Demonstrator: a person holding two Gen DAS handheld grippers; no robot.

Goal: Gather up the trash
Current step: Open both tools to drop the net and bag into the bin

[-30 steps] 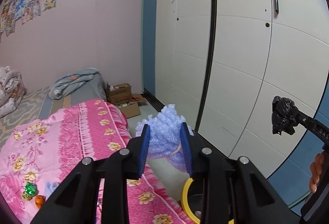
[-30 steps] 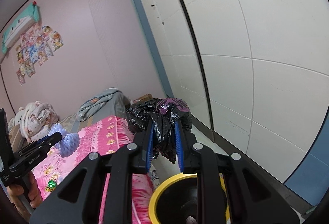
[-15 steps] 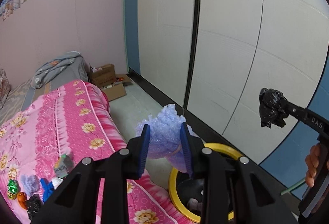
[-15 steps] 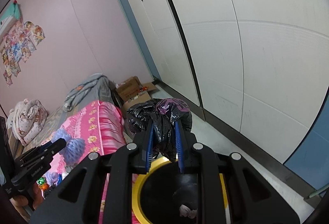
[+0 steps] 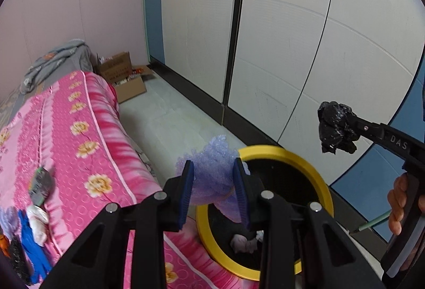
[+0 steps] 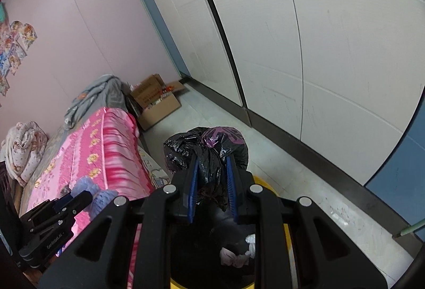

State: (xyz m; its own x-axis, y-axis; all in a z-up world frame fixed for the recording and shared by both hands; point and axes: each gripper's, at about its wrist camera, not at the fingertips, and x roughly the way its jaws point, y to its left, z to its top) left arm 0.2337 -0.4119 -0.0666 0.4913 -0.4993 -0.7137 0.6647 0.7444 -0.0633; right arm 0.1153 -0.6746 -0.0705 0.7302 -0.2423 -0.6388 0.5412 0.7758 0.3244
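Observation:
My left gripper (image 5: 213,192) is shut on a crumpled purple foam sheet (image 5: 212,169) and holds it over the near rim of a yellow-rimmed black trash bin (image 5: 316,177) beside the bed. My right gripper (image 6: 211,190) is shut on a crumpled black plastic bag (image 6: 207,148) above the same bin (image 6: 288,233). The bag also shows in the left wrist view (image 5: 336,128), to the right of and above the bin. White and pink scraps (image 5: 244,242) lie inside the bin.
A bed with a pink floral cover (image 5: 79,145) lies to the left, with several small items (image 5: 37,209) near its front edge. An open cardboard box (image 5: 124,79) sits on the floor by the pink wall. White wardrobe doors (image 5: 279,50) run along the right.
Both grippers have tilted down and moved toward the bin, which now fills more of each view. Both still hold their trash.

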